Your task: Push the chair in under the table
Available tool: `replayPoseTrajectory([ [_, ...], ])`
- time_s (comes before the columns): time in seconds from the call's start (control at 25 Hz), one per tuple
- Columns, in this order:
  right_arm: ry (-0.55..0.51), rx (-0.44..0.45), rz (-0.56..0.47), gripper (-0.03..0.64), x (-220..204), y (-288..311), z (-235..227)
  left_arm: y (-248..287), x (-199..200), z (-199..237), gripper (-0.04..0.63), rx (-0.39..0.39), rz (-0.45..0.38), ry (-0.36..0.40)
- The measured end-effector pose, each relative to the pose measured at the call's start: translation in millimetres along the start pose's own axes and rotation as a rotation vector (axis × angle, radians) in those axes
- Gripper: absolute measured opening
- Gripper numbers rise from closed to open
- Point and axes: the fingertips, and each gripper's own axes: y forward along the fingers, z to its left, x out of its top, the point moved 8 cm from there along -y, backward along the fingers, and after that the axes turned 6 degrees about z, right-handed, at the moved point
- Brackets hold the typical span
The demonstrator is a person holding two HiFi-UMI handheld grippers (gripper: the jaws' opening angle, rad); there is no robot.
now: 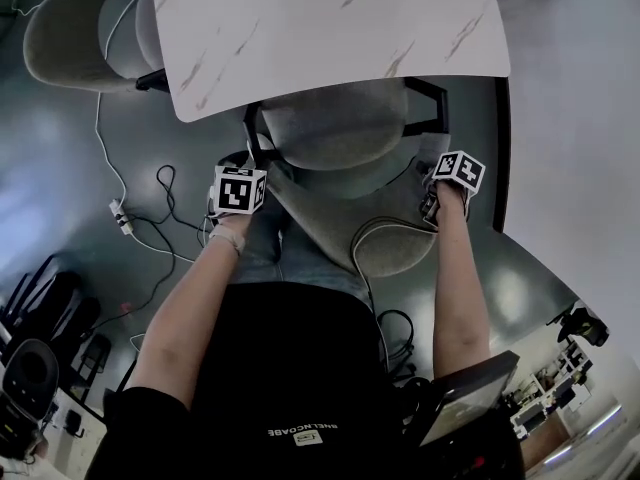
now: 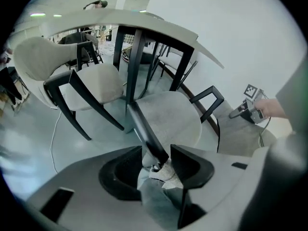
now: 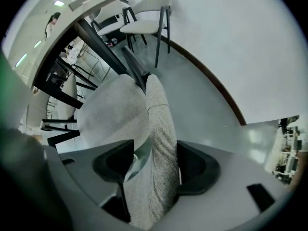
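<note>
head view: table [image 1: 330, 28] covers front of chair [image 1: 345, 133]

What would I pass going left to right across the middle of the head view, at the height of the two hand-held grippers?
White cable and plug → left hand-held gripper → chair → right hand-held gripper. I left the table out because it spans most of the width.

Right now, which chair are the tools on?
The near chair, seat half under the table: left tool and right tool straddle it. The far-left chair is untouched.
</note>
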Motion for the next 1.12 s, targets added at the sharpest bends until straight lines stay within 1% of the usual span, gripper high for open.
replayPoseTrajectory([
  [0.12, 0.003, 0.045, -0.098, 0.261, -2.4, -24.9, -1.7, -20.3, -2.6, -7.1, 0.181, 0.001, -0.054, 0.017],
  [0.2, -0.002, 0.095, -0.182, 0.261, -5.3, -49.8, 0.5, -38.9, -3.7, -15.7, 0.181, -0.008, -0.112, 0.03],
  [0.28, -0.014, 0.157, -0.27, 0.261, -10.5, -78.6, 5.8, -60.3, -3.7, -28.2, 0.181, -0.032, -0.196, 0.043],
  [0.36, -0.037, 0.237, -0.36, 0.261, -18.5, -109.7, 13.9, -82.4, -1.3, -43.6, 0.181, -0.062, -0.29, 0.067],
  [0.52, -0.113, 0.412, -0.533, 0.259, -48.9, -177.5, 29.7, -128.0, 12.1, -84.7, 0.171, -0.119, -0.452, 0.164],
  [0.6, -0.16, 0.485, -0.607, 0.258, -71.5, -210.5, 33.8, -154.6, 18.9, -111.5, 0.107, -0.149, -0.537, 0.225],
  [0.64, -0.184, 0.515, -0.641, 0.255, -83.9, -226.3, 34.3, -168.2, 21.5, -126.5, 0.085, -0.163, -0.578, 0.257],
  [0.72, -0.217, 0.548, -0.716, 0.231, -109.2, -256.0, 32.1, -194.2, 25.4, -157.8, 0.069, -0.201, -0.645, 0.32],
  [0.8, -0.23, 0.551, -0.8, 0.167, -133.7, -283.0, 27.6, -217.7, 28.7, -189.3, 0.052, -0.259, -0.697, 0.393],
  [0.84, -0.23, 0.55, -0.84, 0.141, -145.6, -295.1, 25.0, -228.4, 30.3, -204.8, 0.026, -0.298, -0.717, 0.435],
  [0.88, -0.225, 0.549, -0.878, 0.12, -157.1, -306.3, 22.1, -238.3, 32.5, -219.8, 0.006, -0.346, -0.733, 0.476],
  [0.96, -0.196, 0.554, -0.955, 0.072, -177.5, -326.6, 16.2, -255.8, 40.2, -246.9, 0.006, -0.464, -0.75, 0.538],
  [1.0, -0.18, 0.556, -0.994, 0.046, -186.6, -335.6, 13.6, -263.7, 45.0, -259.0, 0.006, -0.525, -0.749, 0.561],
  [1.04, -0.168, 0.553, -1.031, 0.037, -195.9, -343.8, 11.7, -270.8, 49.0, -270.3, 0.005, -0.583, -0.741, 0.584],
  [1.12, -0.16, 0.531, -1.097, 0.025, -215.7, -357.8, 10.2, -282.4, 52.8, -292.6, 0.005, -0.698, -0.699, 0.646],
])
